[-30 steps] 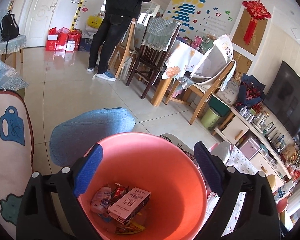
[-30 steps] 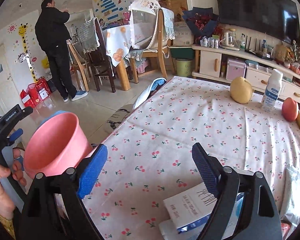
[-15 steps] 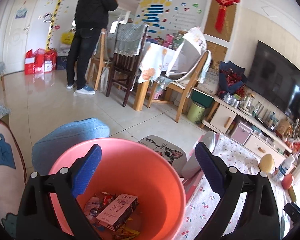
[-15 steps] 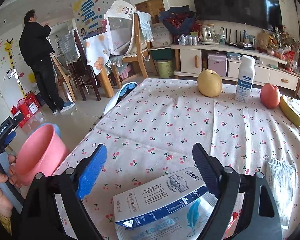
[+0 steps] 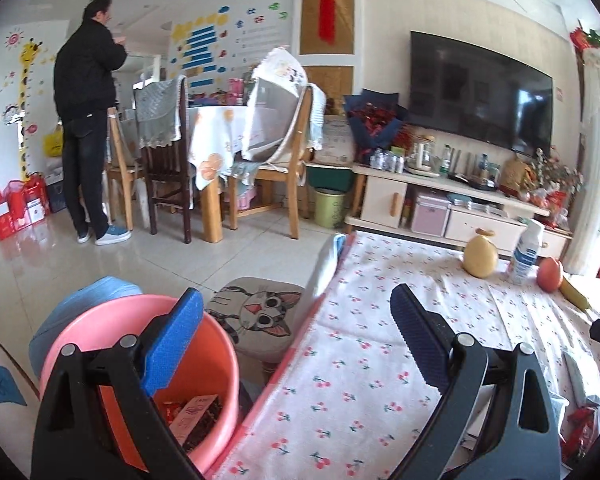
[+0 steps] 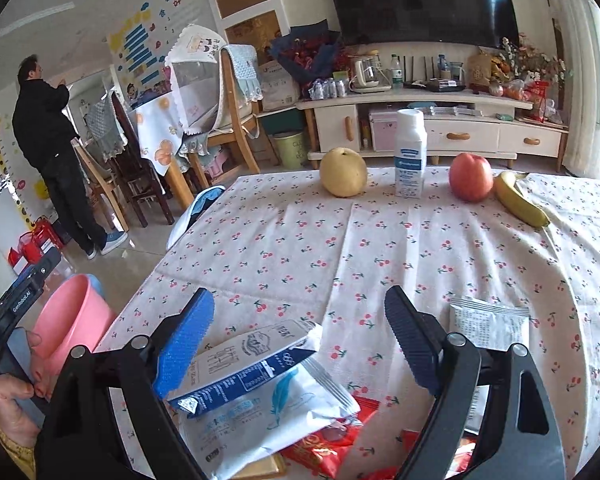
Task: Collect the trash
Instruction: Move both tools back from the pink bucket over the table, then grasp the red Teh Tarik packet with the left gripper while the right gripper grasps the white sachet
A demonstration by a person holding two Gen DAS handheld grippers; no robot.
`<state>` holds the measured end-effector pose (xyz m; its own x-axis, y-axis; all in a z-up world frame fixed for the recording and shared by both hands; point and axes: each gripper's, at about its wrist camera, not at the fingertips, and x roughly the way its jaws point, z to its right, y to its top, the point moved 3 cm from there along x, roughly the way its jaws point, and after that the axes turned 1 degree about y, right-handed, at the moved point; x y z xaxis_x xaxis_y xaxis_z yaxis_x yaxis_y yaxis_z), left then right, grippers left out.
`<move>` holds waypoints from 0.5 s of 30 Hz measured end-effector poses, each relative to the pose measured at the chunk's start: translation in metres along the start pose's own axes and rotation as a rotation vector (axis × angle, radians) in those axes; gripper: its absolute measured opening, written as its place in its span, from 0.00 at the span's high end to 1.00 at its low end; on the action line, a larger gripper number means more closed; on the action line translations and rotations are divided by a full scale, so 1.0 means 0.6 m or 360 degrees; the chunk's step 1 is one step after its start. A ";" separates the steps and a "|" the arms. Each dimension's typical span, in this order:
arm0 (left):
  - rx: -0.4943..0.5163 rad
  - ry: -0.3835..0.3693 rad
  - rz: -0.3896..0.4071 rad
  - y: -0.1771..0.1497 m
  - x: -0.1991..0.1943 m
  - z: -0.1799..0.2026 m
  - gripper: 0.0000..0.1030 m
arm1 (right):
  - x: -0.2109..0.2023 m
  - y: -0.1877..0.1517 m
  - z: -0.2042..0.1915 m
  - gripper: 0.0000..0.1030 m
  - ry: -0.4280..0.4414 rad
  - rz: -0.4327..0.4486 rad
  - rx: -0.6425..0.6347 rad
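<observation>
Cherry-print tablecloth (image 6: 380, 248) as landmark. Pink bucket (image 5: 100, 332) on floor just off its left edge, likely parked there for drops; cartons already inside. Milk carton (image 6: 244, 364) flattened at near edge, atop white wrapper (image 6: 276, 412); red wrappers (image 6: 340, 444) beneath. Right gripper (image 6: 300, 332) spread wide, empty, over the carton. Left gripper (image 5: 296, 328) also agape, empty, above bucket rim.

Both grippers (image 5: 296, 344) (image 6: 300, 338) are black with silver screws; each left pad (image 6: 186, 344) is bright blue, each right pad (image 6: 410, 344) navy.
</observation>
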<state>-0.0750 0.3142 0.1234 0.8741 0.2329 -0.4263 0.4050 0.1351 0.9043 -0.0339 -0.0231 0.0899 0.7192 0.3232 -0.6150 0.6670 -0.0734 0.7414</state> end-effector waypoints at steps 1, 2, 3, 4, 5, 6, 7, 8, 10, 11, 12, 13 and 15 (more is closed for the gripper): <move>0.0015 -0.0045 -0.0003 -0.002 -0.003 0.014 0.08 | -0.010 -0.001 0.011 0.16 -0.0011 0.0009 0.0019; 0.0038 -0.0082 -0.0006 -0.006 -0.006 0.029 0.08 | -0.019 -0.001 0.022 0.16 -0.0016 0.0016 0.0040; 0.0074 -0.0110 -0.0015 -0.009 -0.009 0.045 0.08 | -0.028 -0.002 0.032 0.16 -0.0020 0.0016 0.0055; 0.0111 -0.0137 -0.0025 -0.013 -0.009 0.062 0.08 | -0.037 -0.002 0.043 0.16 -0.0027 0.0022 0.0066; 0.0153 -0.0165 -0.0032 -0.018 -0.011 0.078 0.08 | -0.047 -0.003 0.053 0.16 -0.0039 0.0036 0.0077; 0.0185 -0.0183 -0.0036 -0.022 -0.014 0.092 0.08 | -0.056 -0.004 0.064 0.16 -0.0046 0.0042 0.0090; 0.0221 -0.0204 -0.0033 -0.027 -0.018 0.108 0.08 | -0.065 -0.004 0.074 0.16 -0.0039 0.0043 0.0103; 0.0252 -0.0228 -0.0031 -0.032 -0.022 0.125 0.08 | -0.073 -0.005 0.084 0.16 -0.0041 0.0053 0.0110; 0.0318 -0.0275 -0.0037 -0.043 -0.032 0.157 0.08 | -0.086 -0.007 0.104 0.16 -0.0075 0.0049 0.0127; 0.0346 -0.0303 -0.0044 -0.048 -0.036 0.172 0.08 | -0.093 -0.009 0.115 0.16 -0.0068 0.0041 0.0141; 0.0372 -0.0325 -0.0048 -0.054 -0.040 0.187 0.08 | -0.100 -0.010 0.123 0.16 -0.0063 0.0059 0.0147; 0.0405 -0.0345 -0.0049 -0.062 -0.047 0.203 0.08 | -0.107 -0.011 0.135 0.16 -0.0087 0.0076 0.0142; 0.0469 -0.0382 -0.0045 -0.074 -0.061 0.234 0.08 | -0.115 -0.014 0.156 0.16 -0.0132 0.0064 0.0151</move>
<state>-0.0874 0.1644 0.1022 0.8852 -0.0040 -0.4653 0.4593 -0.1524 0.8751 -0.0709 -0.1332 0.1007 0.7567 0.2393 -0.6084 0.6499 -0.1750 0.7396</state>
